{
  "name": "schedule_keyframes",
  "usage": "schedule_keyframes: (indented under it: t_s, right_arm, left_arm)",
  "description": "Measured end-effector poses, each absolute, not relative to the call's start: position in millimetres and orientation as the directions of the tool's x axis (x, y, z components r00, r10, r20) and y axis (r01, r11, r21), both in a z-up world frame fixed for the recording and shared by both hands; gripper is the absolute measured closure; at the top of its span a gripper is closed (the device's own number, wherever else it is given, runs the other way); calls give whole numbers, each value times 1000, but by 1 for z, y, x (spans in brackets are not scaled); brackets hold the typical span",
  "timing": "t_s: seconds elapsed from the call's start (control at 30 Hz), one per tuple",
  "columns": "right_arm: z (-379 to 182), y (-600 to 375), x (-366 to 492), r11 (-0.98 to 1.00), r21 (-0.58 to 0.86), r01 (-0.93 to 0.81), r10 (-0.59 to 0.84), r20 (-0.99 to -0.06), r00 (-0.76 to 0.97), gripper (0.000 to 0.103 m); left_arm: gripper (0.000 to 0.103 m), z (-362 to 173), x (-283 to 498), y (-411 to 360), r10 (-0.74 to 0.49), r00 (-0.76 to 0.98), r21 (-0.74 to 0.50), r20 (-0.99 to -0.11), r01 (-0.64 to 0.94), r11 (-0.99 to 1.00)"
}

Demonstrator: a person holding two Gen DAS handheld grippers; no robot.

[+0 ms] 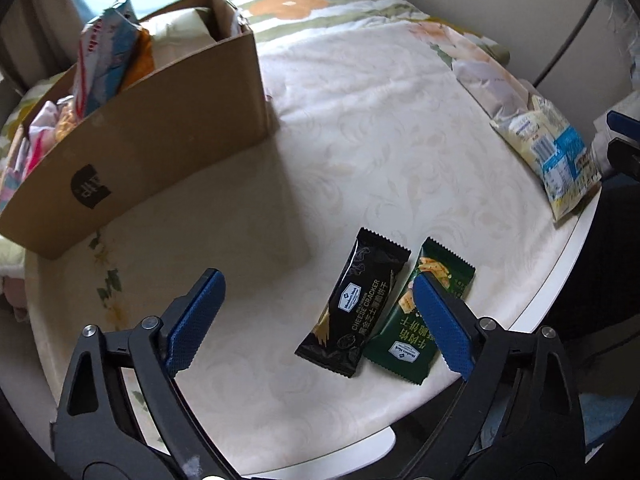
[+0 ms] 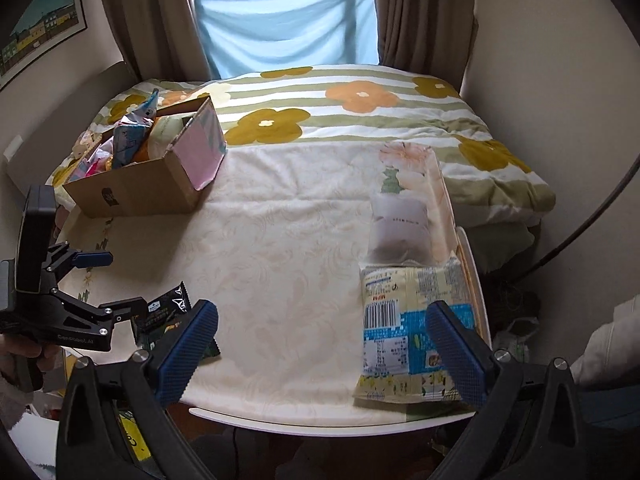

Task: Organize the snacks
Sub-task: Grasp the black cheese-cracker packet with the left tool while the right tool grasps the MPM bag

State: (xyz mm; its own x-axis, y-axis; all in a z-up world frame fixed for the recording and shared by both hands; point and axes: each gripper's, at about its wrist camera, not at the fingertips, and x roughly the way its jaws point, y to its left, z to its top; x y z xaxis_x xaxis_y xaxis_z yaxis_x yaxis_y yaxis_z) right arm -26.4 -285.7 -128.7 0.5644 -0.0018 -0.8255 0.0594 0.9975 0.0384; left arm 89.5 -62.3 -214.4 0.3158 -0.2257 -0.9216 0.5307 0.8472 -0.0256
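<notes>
The cardboard box [image 1: 160,128] sits at the far left of the cloth-covered table [image 1: 360,140], already crowded with upright snack bags, so the main risk, as I judge it, is that another packet dropped in carelessly lands on those bags and slides back out. Next in size, the pale yellow and blue snack bag [image 2: 416,328] lies at the table's right edge, just beside the rim; a clumsy pinch from the right gripper [image 2: 320,352] could push it off. A frosted white pouch [image 2: 400,228] lies just beyond it.

The two small packets lie touching, side by side, near the front edge: the black cheese cracker packet [image 1: 356,304] and the green cracker packet [image 1: 416,320]. Closing on one could drag or catch the other, since the left gripper [image 1: 316,316] has one finger over the green wrapper.

Both grippers point steeply down at the table. The left one's jaws stand wide and hold nothing, with the black packet between them but not pressed. The right one's jaws are wide and empty too, above the yellow bag.
</notes>
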Motion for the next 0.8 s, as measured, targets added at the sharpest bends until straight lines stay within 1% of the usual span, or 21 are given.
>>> schedule_keyframes:
  t_s: [0.1, 0.33, 0.43, 0.57, 0.63, 0.8]
  right_arm:
    - [-141, -287, -31, 994, 58, 94, -3, -836, 549, 0]
    - [-157, -294, -34, 983, 81, 166, -18, -851, 525, 0]
    - [-161, -295, -33, 981, 65, 180, -39, -854, 519, 0]
    - [-168, -295, -32, 981, 46, 191, -58, -860, 508, 0]
    - [-171, -297, -32, 980, 37, 194, -67, -864, 500, 0]
    - [-180, -306, -28, 982, -23, 188, -113, -871, 479, 0]
  left_arm:
    - [17, -229, 94, -69, -216, 277, -17, -936, 578, 816]
    - [19, -246, 101, -79, -209, 210, -24, -955, 649, 760]
    - [27, -250, 101, -81, -198, 184, -22, -963, 676, 737]
    - [30, -257, 101, -86, -190, 164, -17, -968, 710, 704]
    - [34, -259, 99, -90, -180, 158, -8, -971, 730, 683]
    - [37, -261, 94, -93, -177, 160, 7, -971, 759, 652]
